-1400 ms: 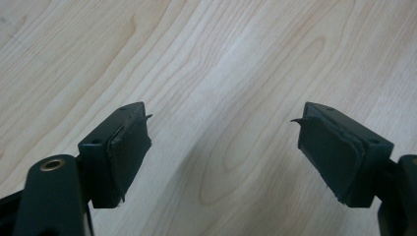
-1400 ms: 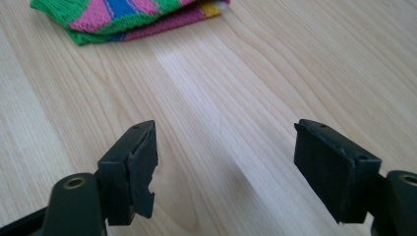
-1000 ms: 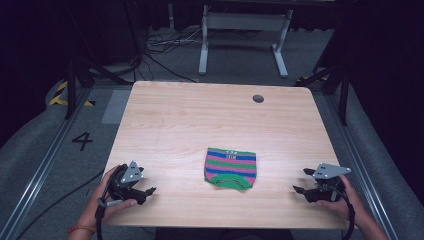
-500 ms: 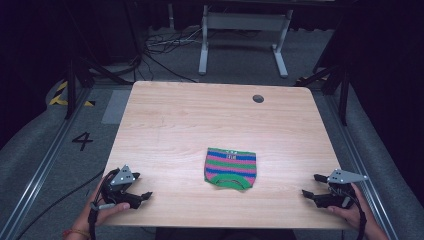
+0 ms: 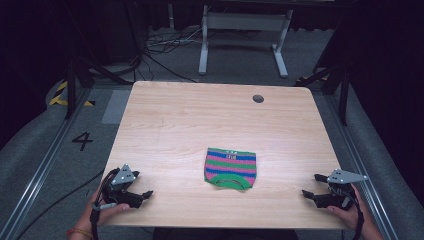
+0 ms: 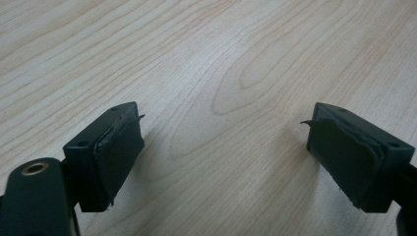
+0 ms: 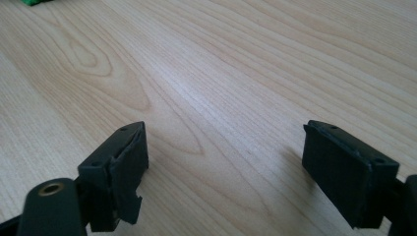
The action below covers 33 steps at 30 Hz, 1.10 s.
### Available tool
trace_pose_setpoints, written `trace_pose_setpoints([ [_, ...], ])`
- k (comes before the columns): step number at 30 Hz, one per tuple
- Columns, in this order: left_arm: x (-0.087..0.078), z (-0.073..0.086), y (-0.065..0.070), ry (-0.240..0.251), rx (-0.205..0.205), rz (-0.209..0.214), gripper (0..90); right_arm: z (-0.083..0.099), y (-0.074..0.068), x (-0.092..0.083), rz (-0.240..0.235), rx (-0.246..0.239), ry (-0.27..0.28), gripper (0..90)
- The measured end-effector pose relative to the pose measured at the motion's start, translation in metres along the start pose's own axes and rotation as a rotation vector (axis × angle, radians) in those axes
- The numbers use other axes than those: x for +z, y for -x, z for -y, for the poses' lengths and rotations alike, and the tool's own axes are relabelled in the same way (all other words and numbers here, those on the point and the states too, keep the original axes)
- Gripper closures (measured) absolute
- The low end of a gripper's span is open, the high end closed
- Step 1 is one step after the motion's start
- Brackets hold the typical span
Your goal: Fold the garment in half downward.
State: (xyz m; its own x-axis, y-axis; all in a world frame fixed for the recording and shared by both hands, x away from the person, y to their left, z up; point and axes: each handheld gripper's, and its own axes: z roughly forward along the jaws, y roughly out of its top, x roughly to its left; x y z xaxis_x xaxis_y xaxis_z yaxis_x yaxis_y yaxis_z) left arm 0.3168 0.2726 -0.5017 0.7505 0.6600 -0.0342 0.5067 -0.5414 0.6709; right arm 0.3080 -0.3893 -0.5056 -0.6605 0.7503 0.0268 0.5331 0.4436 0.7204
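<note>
Mostly bare table (image 5: pixel 200 120), striped cloth (image 5: pixel 230 168) folded, underside hidden, left gripper (image 5: pixel 144 194) and right gripper (image 5: pixel 309 187) jaws apart

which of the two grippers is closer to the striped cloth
The left gripper: less bare wood lies between its fingers and the striped cloth than between the cloth and the right gripper by the table's right edge.

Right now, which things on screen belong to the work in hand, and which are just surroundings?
Part of the job:
- striped folded garment
- left gripper, open, empty
- right gripper, open, empty

Just surroundings:
- wooden table with its cable hole
- white stand behind
- floor cables
</note>
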Motion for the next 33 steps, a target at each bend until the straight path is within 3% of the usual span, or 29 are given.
trace_pose_setpoints([
  [19, 0.0004, -0.0003, 0.0010, -0.002, -0.054, -0.047, 13.5, 0.0003, -0.0010, -0.0002, 0.021, 0.020, -0.004, 16.2],
  [27, 0.0063, -0.0055, -0.0012, -0.042, -0.090, -0.077, 0.0, 0.0001, -0.0006, 0.0003, 0.029, 0.028, -0.010, 13.0],
  [33, 0.0063, -0.0054, -0.0011, -0.041, -0.090, -0.077, 0.0, -0.0001, -0.0003, 0.0006, 0.035, 0.036, -0.015, 11.4],
])
